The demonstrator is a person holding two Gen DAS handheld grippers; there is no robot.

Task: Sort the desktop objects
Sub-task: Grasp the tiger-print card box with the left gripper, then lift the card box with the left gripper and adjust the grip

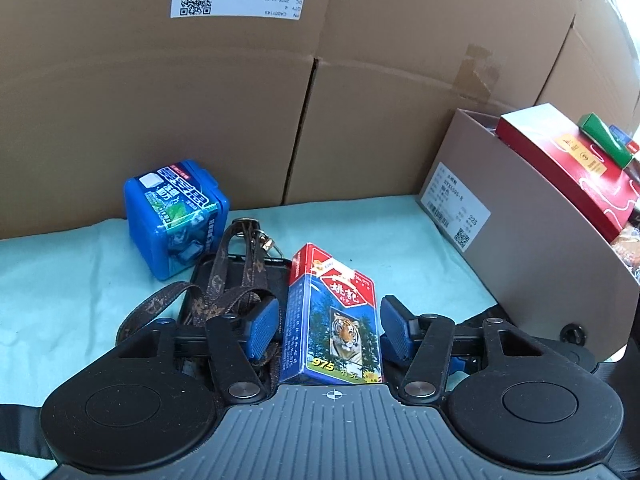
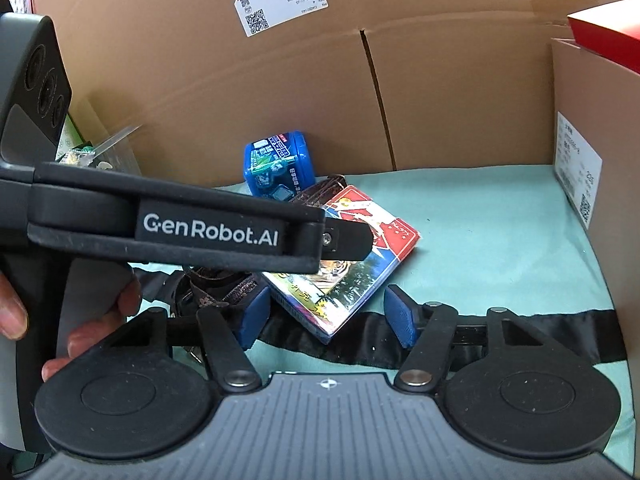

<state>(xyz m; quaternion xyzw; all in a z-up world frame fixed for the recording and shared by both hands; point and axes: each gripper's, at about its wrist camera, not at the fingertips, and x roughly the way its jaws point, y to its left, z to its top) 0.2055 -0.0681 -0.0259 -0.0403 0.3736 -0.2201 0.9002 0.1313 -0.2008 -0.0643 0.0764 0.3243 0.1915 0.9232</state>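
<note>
blue-padded left gripper [image 1: 329, 330] straddles a tiger-print card pack [image 1: 334, 320] on the teal cloth [image 1: 60, 280], jaws parted and not quite touching, while the right gripper [image 2: 323, 316] gapes near it, holding nothing.

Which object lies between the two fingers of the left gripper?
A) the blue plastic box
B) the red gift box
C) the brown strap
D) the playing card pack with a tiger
D: in the left wrist view the playing card pack sits between the blue pads of the open left gripper.
</note>
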